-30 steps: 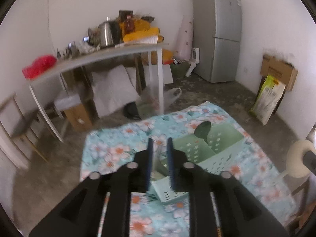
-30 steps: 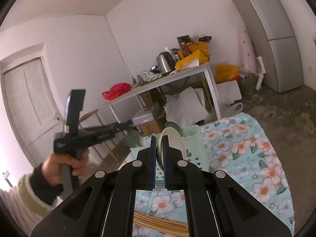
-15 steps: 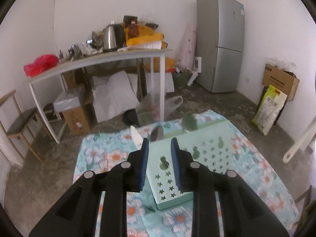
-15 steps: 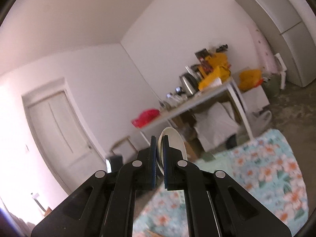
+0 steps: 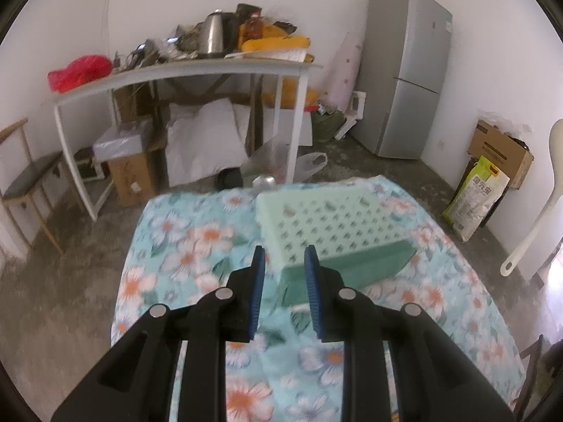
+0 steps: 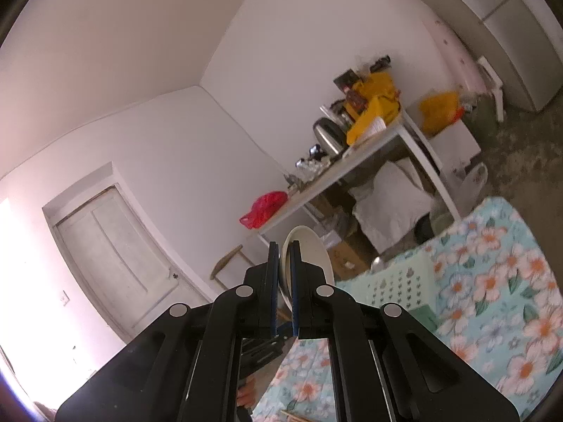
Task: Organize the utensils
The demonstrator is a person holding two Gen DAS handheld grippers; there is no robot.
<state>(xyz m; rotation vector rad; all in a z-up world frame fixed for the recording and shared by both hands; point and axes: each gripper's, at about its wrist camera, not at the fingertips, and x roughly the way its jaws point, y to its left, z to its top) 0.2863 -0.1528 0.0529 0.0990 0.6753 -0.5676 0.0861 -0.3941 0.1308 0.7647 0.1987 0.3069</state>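
Judging by the scene, little is sorted yet. A white spoon [image 6: 305,256] is clamped in the right claw [image 6: 284,281], raised at lower centre of its frame. The left claw [image 5: 281,274] is held narrow and empty before the green basket [image 5: 330,232], tipped on the flowered counter [image 5: 183,246] at centre frame.

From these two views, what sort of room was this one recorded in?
Probably a spare room in a home, used for storage and kitchen things: a grey fridge, a cluttered white table bearing a kettle, and cardboard boxes on bare concrete.
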